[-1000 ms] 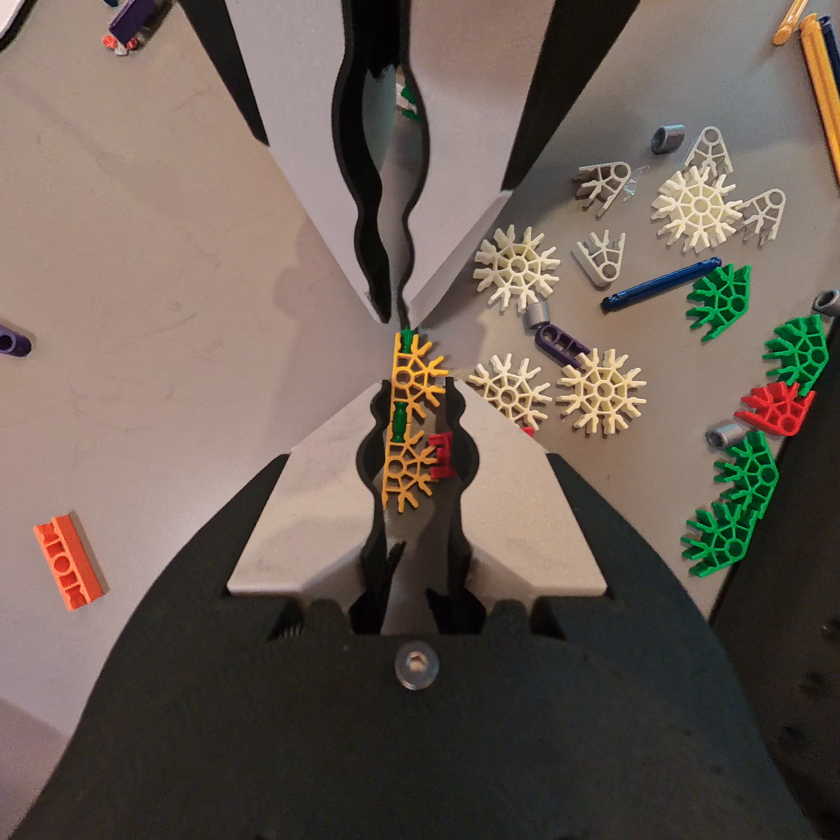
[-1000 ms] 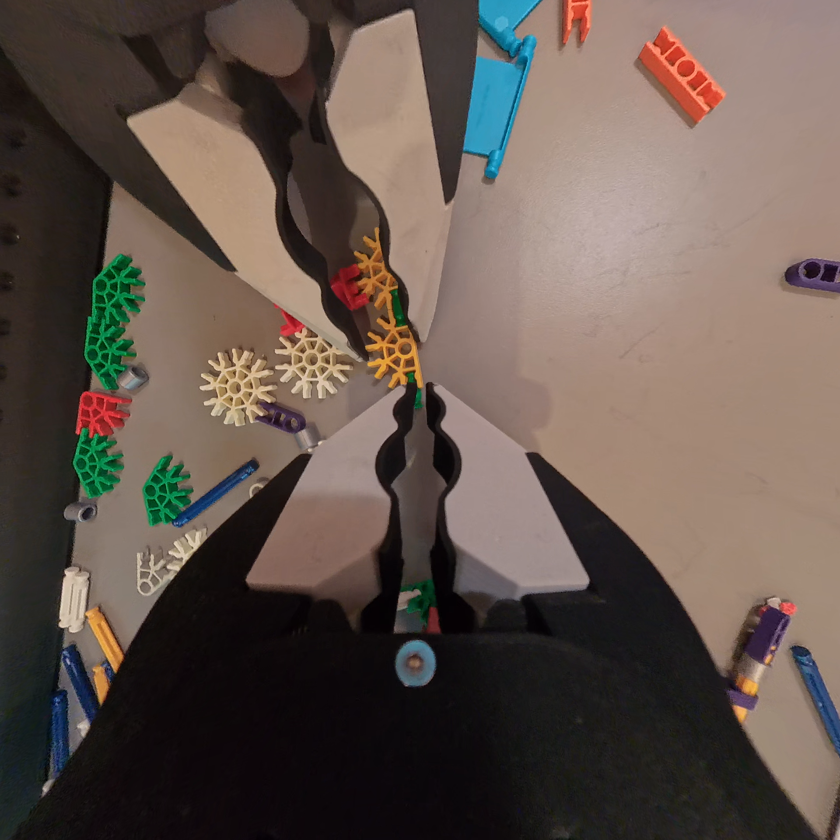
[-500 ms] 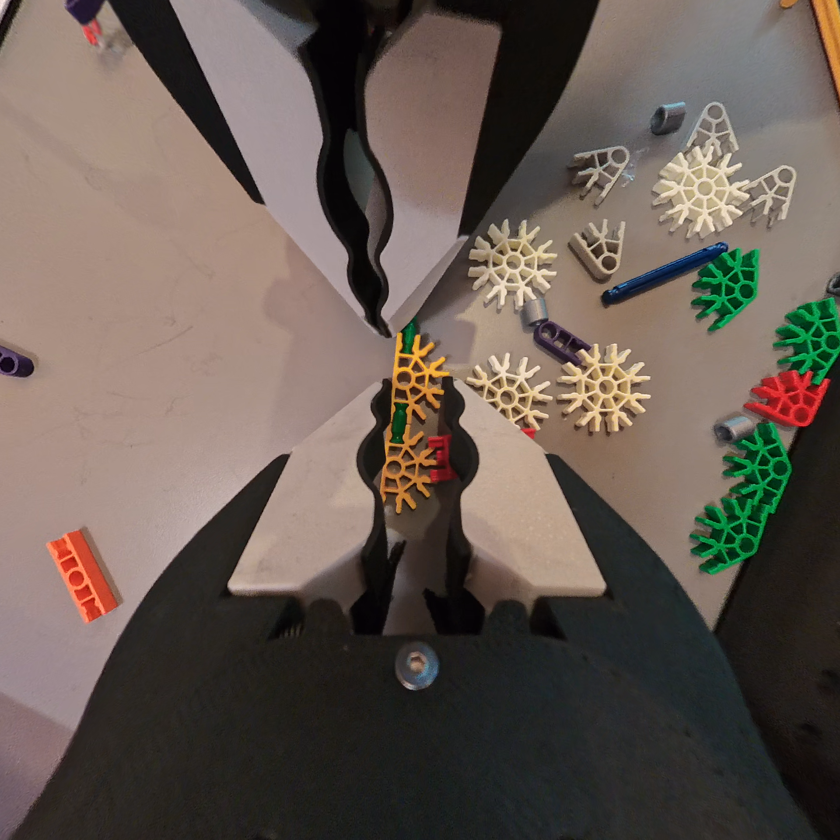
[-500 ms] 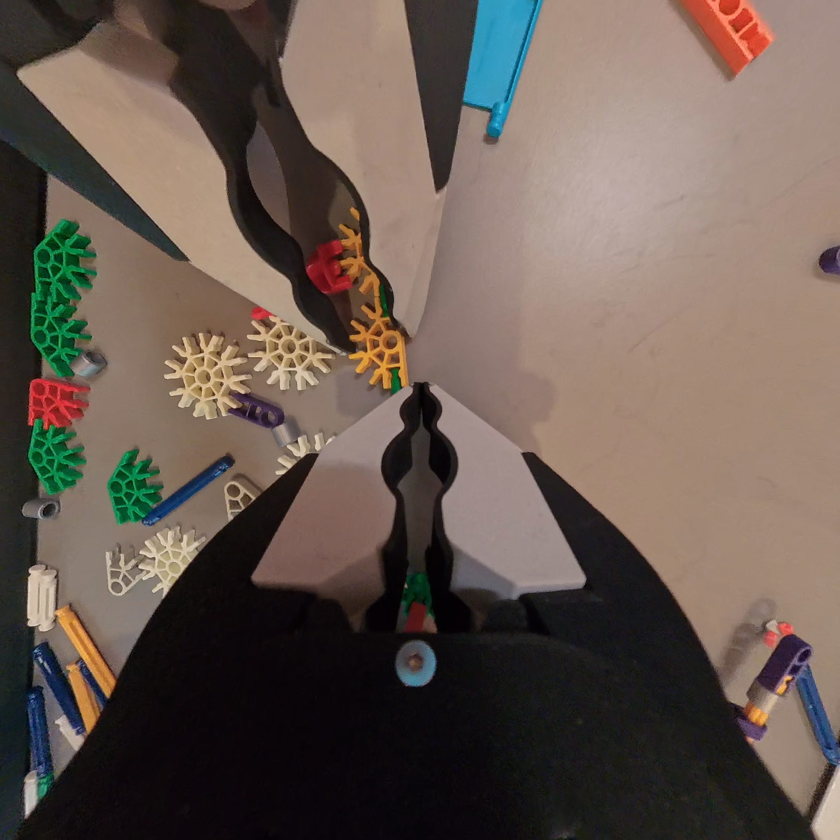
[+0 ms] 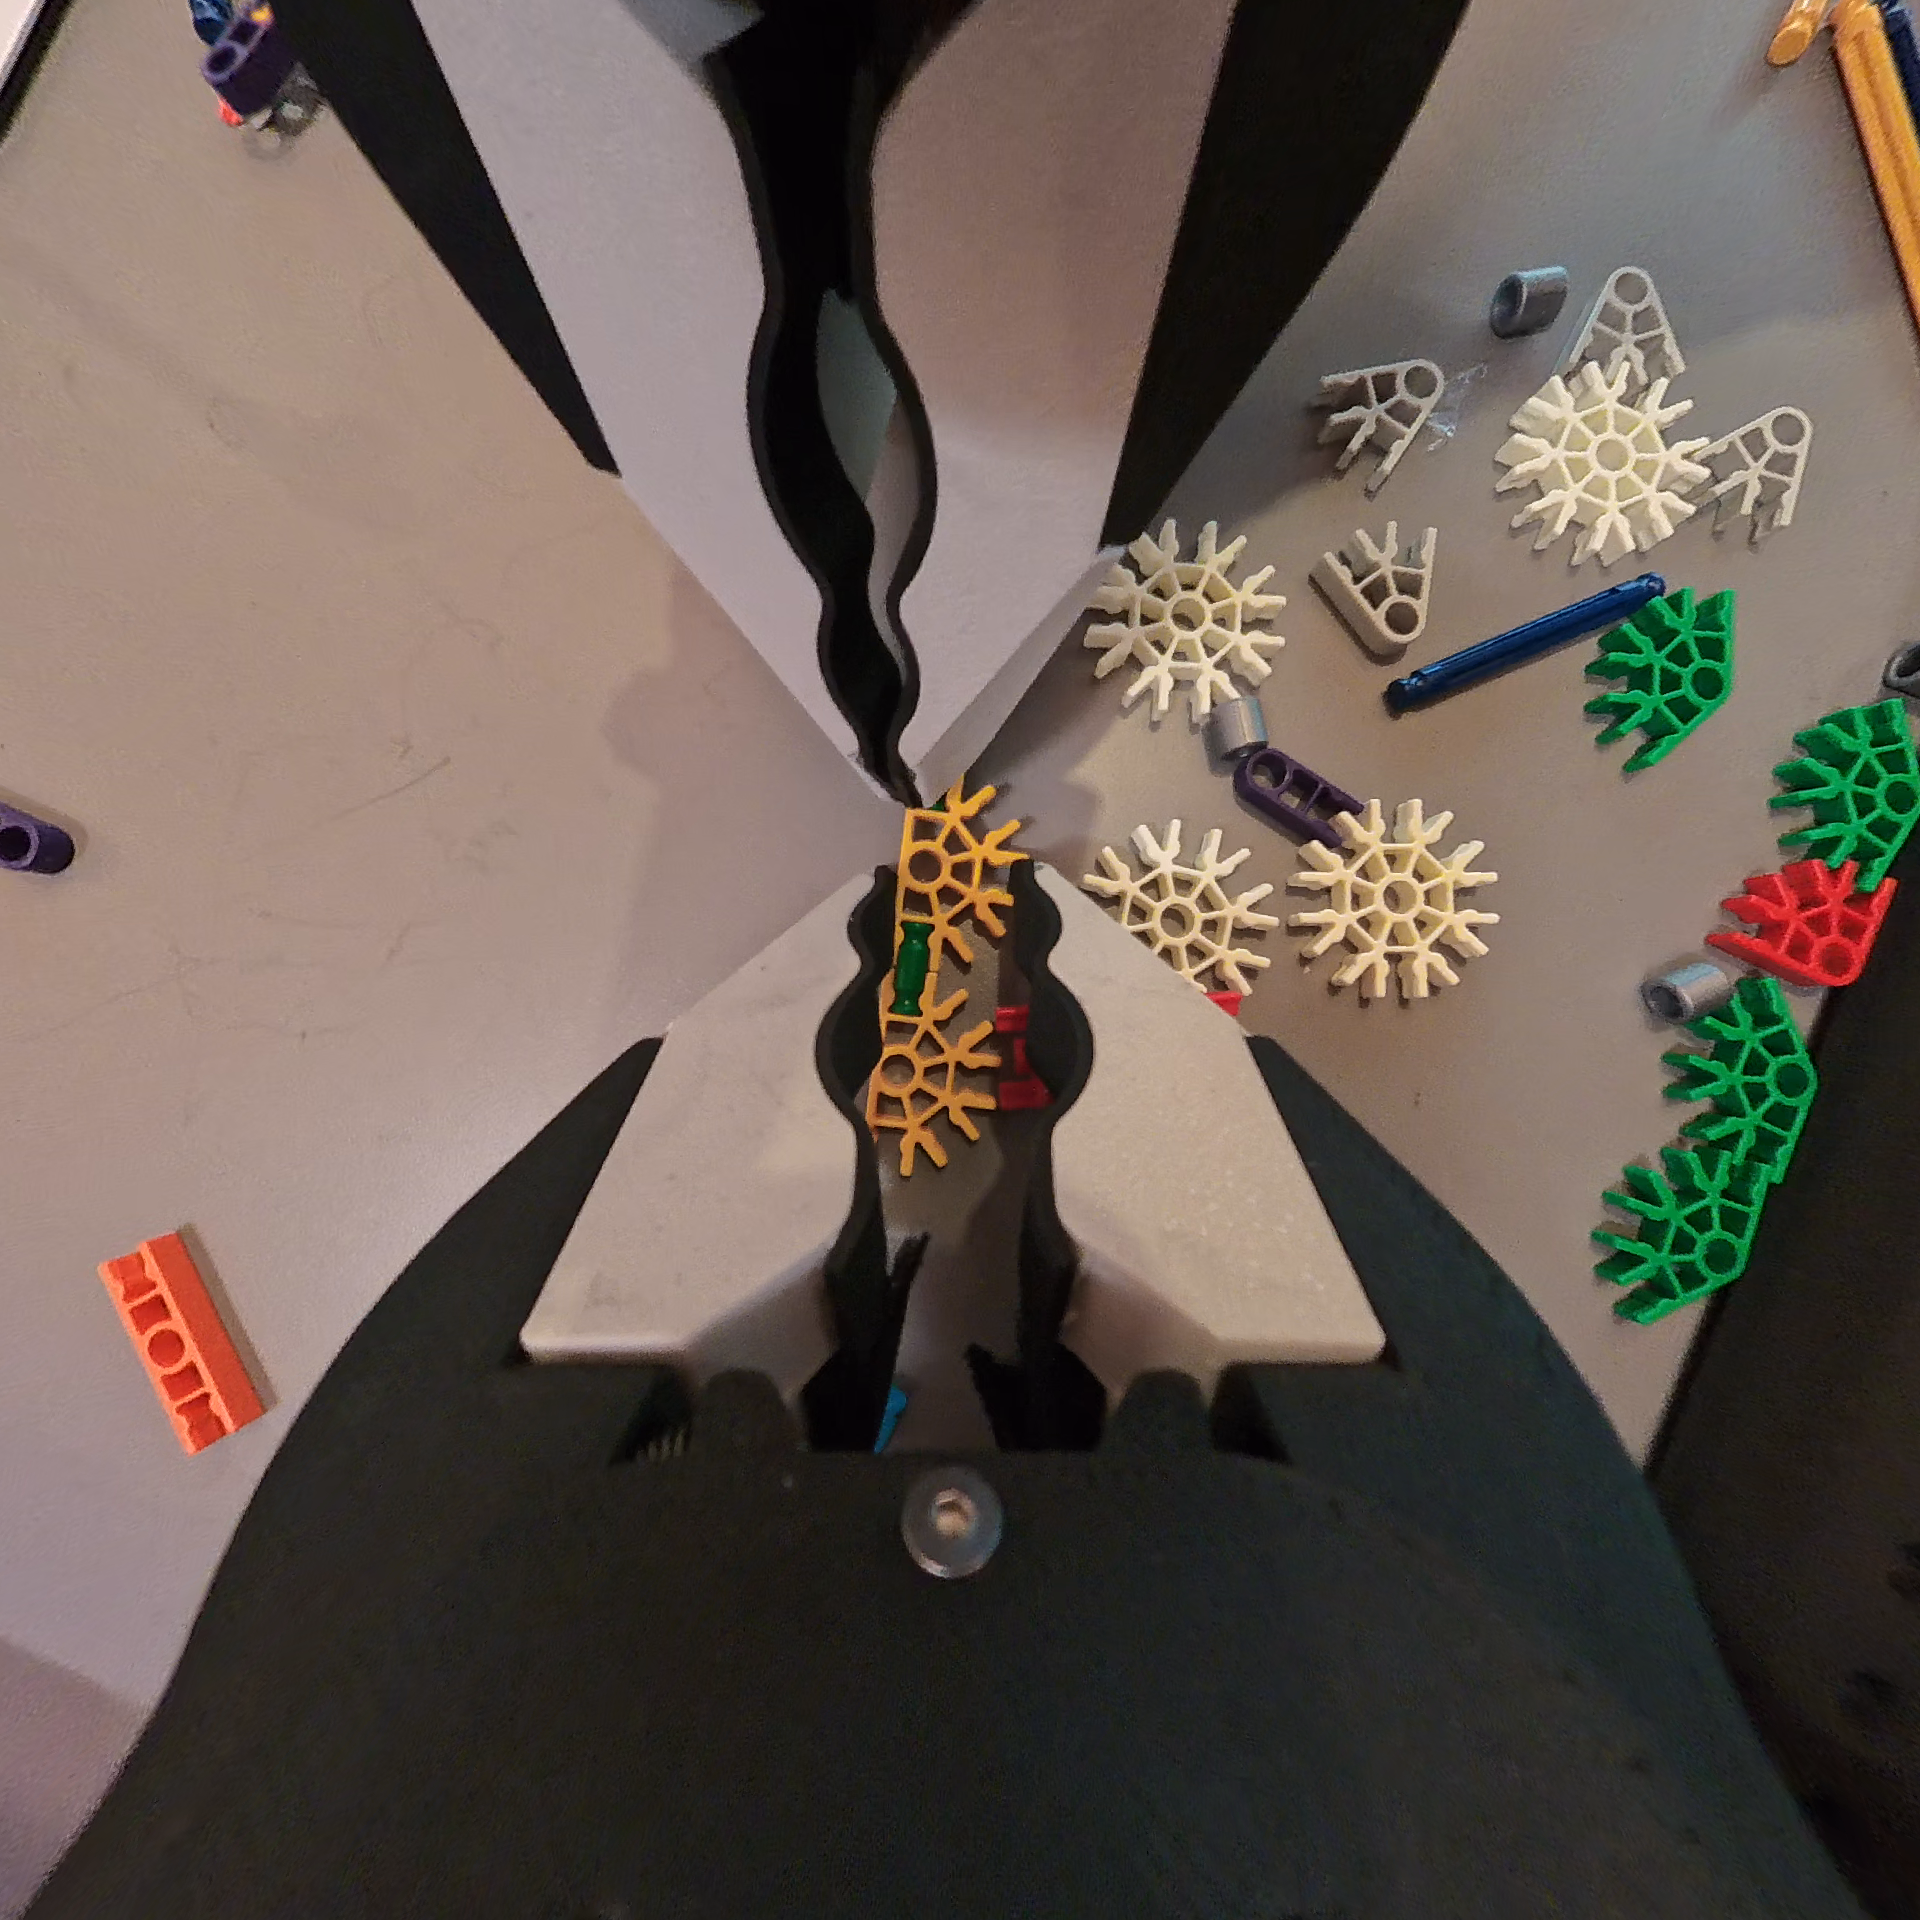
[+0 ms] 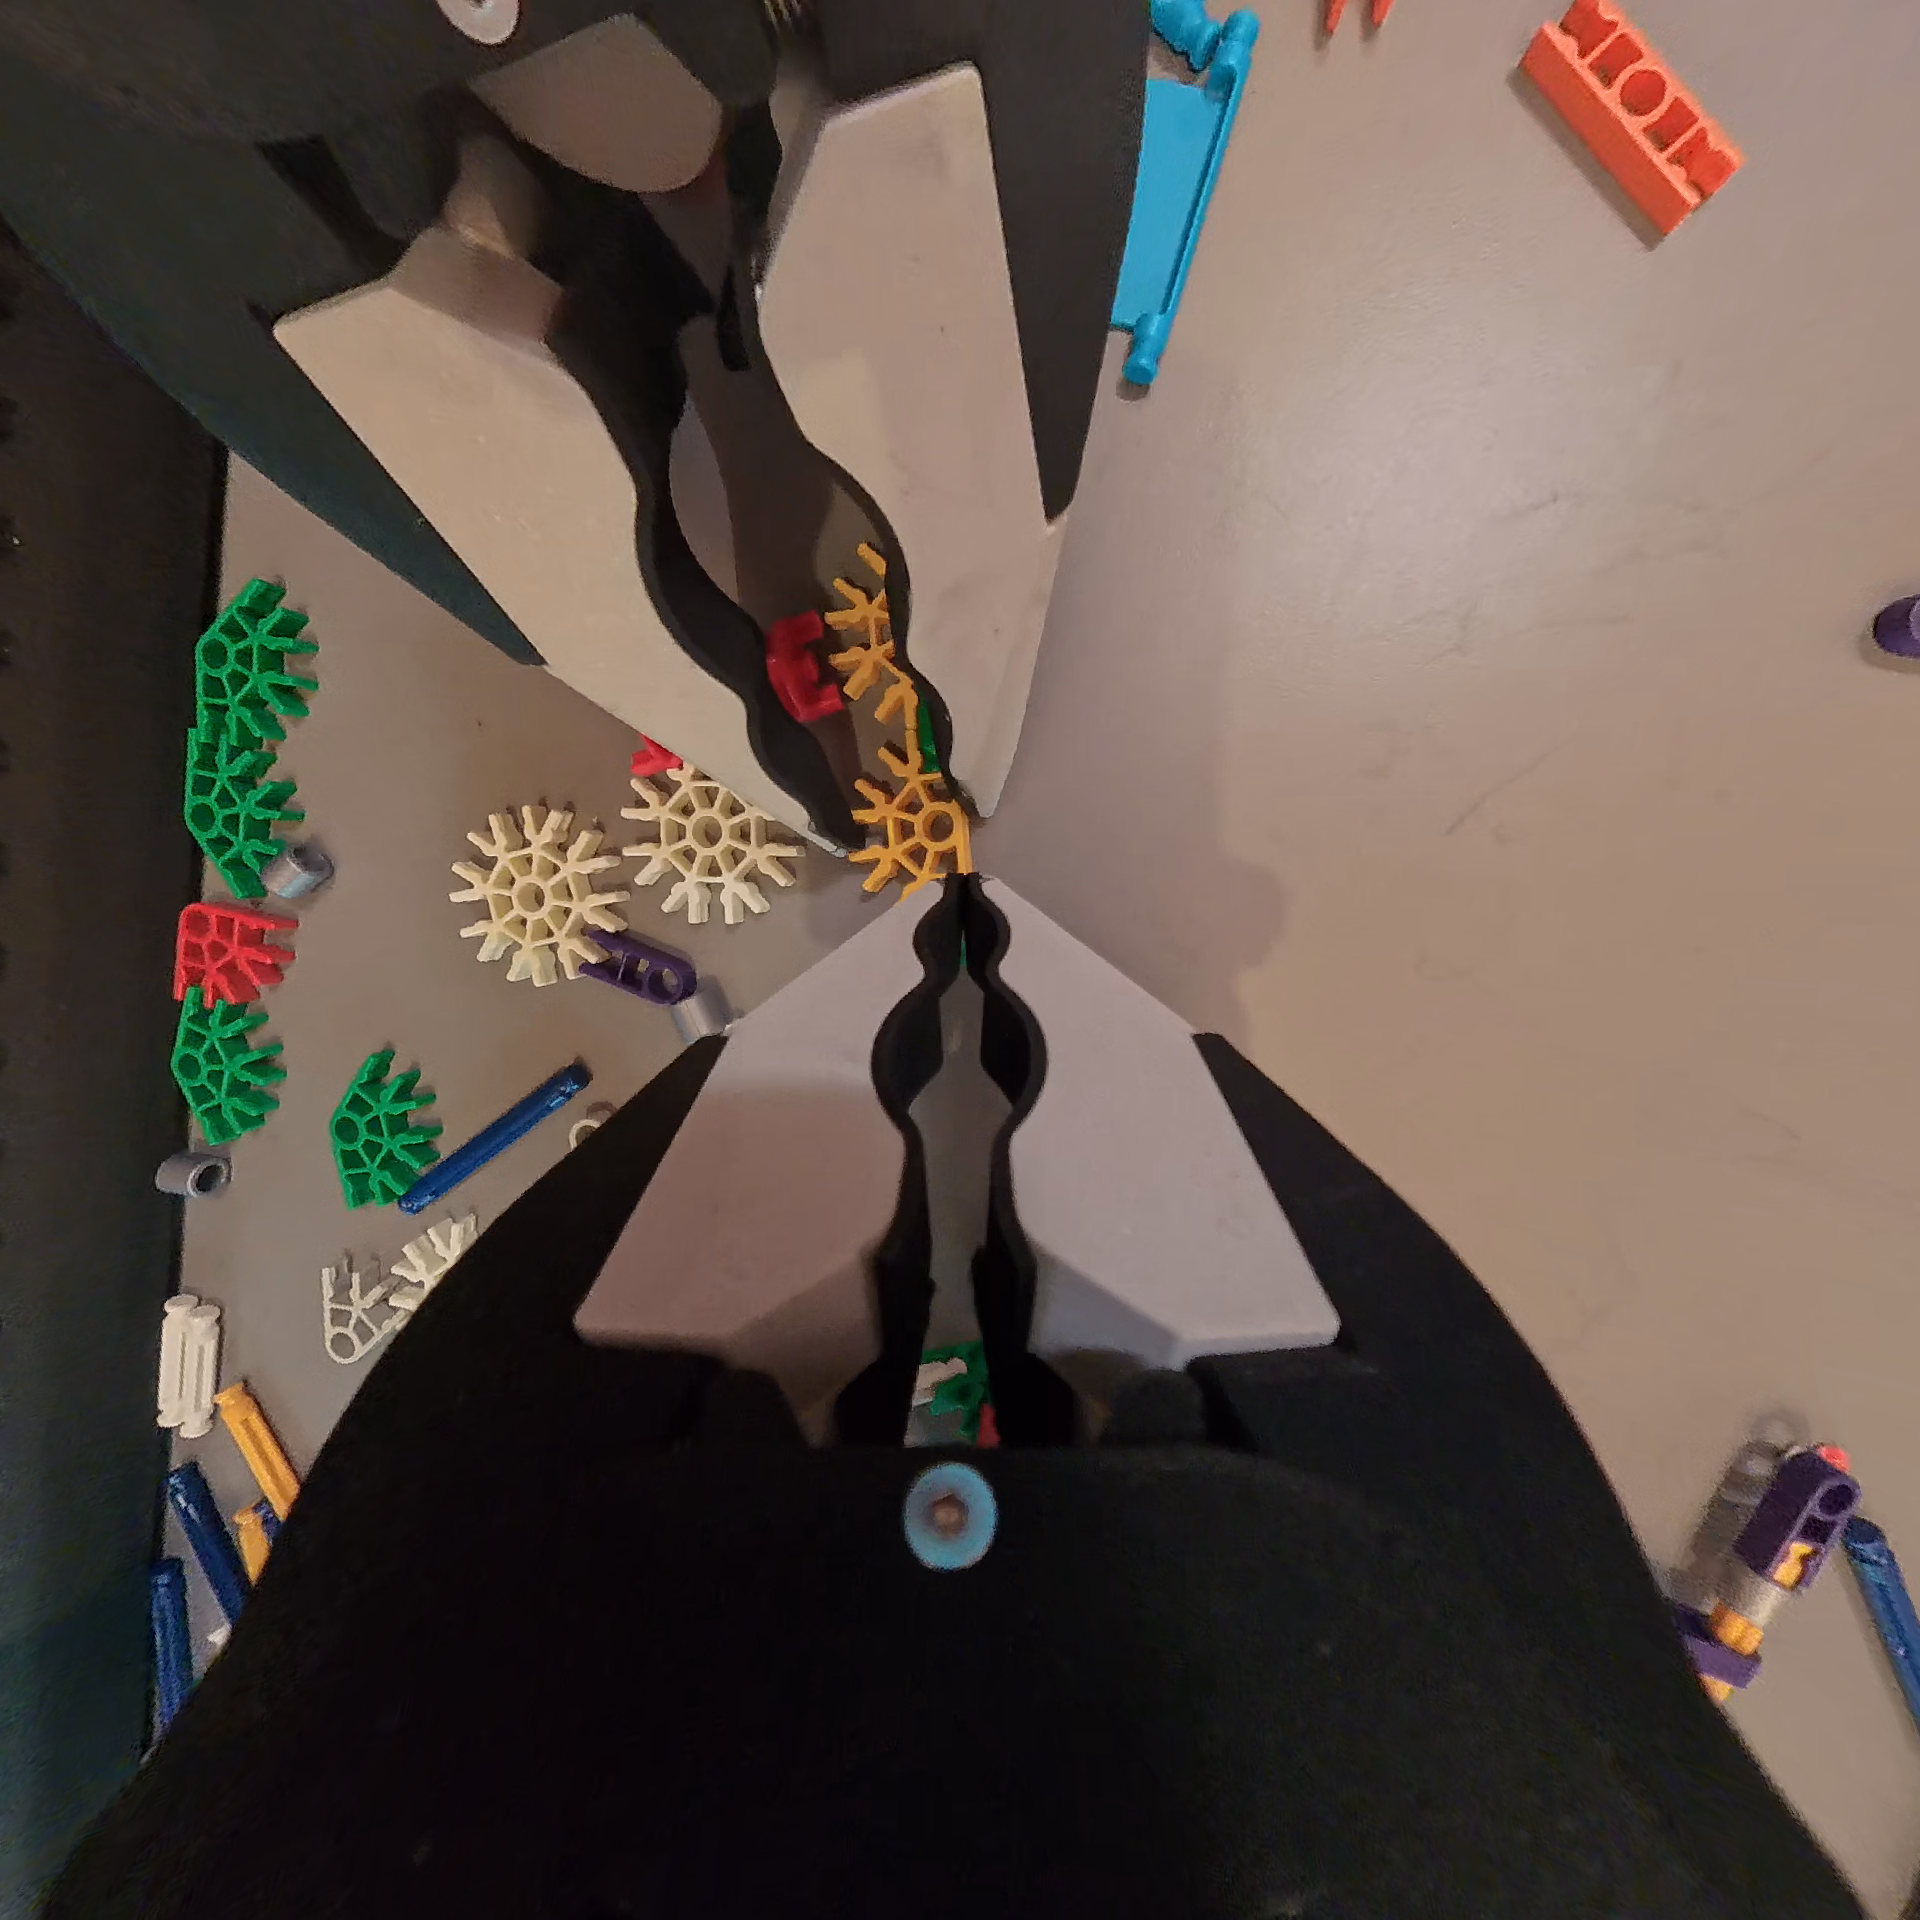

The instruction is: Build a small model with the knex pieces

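Observation:
My left gripper (image 5: 951, 883) is shut on a small assembly: two yellow connectors (image 5: 940, 868) joined by a short green rod (image 5: 911, 961), with a red connector (image 5: 1016, 1055) at its side. The upper yellow connector sticks out past the fingertips. My right gripper (image 6: 961, 883) meets it tip to tip and is shut on a second green rod (image 6: 964, 948), a thin sliver between its pads, at the outer edge of the yellow connector (image 6: 914, 826). In the left wrist view the right gripper (image 5: 891, 795) comes in from the top. In the right wrist view the left gripper (image 6: 904, 821) comes in from the top left.
Loose parts lie on the grey table: white snowflake connectors (image 5: 1184, 618), green connectors (image 5: 1662, 675), a red connector (image 5: 1803, 925), a blue rod (image 5: 1522, 644), an orange brick (image 5: 182, 1340), a light-blue panel (image 6: 1179, 208). A dark table edge (image 5: 1818, 1507) runs beside the green pieces.
The right gripper's tips have closed tight on the green rod and moved up against the outer yellow connector; less of that rod shows. The left gripper keeps its hold.

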Tool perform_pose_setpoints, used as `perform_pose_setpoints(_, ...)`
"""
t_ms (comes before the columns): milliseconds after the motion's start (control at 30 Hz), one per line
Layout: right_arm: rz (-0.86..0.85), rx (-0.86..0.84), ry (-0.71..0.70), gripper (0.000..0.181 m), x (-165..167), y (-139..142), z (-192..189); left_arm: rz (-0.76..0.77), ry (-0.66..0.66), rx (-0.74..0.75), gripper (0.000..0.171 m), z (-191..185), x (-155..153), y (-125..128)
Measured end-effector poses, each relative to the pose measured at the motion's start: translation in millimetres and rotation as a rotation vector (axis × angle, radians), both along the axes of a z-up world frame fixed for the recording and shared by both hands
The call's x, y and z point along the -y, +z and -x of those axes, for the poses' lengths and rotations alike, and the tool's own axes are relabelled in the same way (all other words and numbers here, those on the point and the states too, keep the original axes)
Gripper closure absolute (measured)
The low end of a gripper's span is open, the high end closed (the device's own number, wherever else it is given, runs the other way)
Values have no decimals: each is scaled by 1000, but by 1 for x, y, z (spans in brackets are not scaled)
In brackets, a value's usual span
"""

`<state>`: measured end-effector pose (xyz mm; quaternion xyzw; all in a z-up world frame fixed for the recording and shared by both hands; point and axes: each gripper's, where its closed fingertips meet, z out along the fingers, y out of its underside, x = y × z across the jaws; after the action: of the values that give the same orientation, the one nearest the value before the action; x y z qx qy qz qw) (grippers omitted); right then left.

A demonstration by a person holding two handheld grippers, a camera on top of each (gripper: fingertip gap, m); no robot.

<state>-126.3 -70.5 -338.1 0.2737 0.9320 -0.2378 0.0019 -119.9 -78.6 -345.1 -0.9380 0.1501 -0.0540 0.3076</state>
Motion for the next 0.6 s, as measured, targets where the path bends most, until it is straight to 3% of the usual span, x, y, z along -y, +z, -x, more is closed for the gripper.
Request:
perform_pose_setpoints(467,-11,46,-43,181,-3,-4,4,-95,30,30,153,2,-4,0)
perform_pose_setpoints(600,58,5,-136,181,-19,30,10,-116,109,26,153,13,-9,1)
